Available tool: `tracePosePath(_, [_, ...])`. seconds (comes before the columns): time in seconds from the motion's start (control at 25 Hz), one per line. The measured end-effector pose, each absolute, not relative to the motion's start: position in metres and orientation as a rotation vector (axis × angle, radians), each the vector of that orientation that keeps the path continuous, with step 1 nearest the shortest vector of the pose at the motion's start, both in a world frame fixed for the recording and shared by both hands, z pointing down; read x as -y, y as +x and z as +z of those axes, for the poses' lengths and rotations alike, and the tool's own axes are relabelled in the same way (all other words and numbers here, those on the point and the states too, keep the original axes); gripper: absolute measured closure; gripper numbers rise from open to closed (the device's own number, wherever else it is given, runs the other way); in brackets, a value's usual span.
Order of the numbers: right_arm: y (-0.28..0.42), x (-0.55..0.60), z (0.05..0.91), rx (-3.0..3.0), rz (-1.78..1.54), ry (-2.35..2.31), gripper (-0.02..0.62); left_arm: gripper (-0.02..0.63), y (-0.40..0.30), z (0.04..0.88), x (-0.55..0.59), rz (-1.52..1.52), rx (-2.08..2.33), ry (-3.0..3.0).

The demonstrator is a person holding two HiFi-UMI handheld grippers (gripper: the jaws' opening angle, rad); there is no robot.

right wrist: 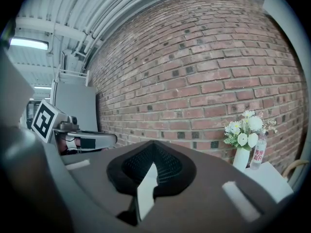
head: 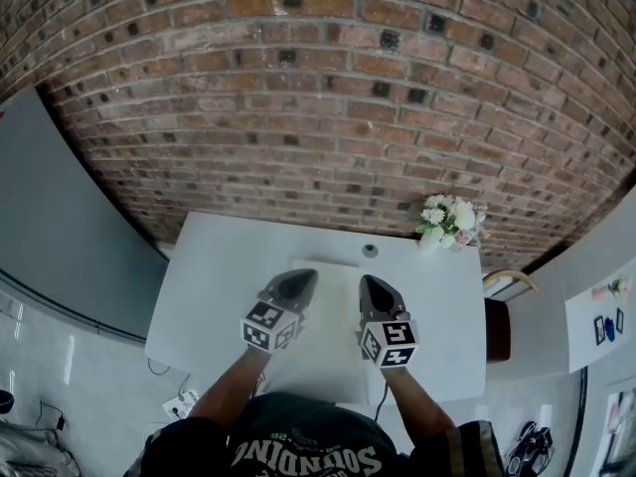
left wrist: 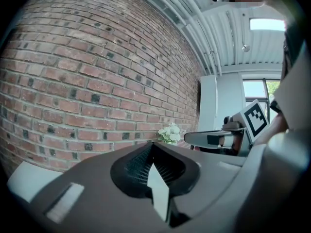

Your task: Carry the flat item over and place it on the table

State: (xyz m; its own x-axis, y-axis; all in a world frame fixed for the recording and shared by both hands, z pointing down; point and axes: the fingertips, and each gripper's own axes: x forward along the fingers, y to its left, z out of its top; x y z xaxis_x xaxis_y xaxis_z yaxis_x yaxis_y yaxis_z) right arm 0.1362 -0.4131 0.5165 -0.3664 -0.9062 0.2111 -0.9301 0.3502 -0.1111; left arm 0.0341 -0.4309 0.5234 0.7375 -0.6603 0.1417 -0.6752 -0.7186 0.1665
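Table [head: 199, 296] sits at frame centre in my head view, with the brick wall [head: 318, 87] behind it across the top. The flat item [head: 328, 351] is over the table's middle. Left gripper [head: 301, 278] at its left edge, right gripper [head: 369, 284] at its right, each with the edge between its jaws. Small round object [head: 370, 250] on the table just beyond the item. Flower vase [head: 449, 222] on the table's upper right corner. Chair [head: 497, 326] right of the table. Power strip [head: 181, 403] on the floor, lower left.
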Motion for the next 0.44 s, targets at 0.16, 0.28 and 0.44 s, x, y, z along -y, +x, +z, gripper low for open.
tracePosePath(0.16, [0.1375,0.4137,0.5160,2.487,0.323,1.697,0.597,0.597,0.0363,0.5251,0.4315,0.108,1.052,2.723])
tracePosePath(0.28, [0.1378,0.4136,0.5161,2.486,0.325,1.699,0.597,0.597,0.0376,0.5257,0.4313,0.109,1.045,2.724])
tracePosePath(0.44, [0.1365,0.4147,0.5163,2.486,0.332,1.699,0.597,0.597,0.0384,0.5256,0.4321,0.111,1.039,2.728])
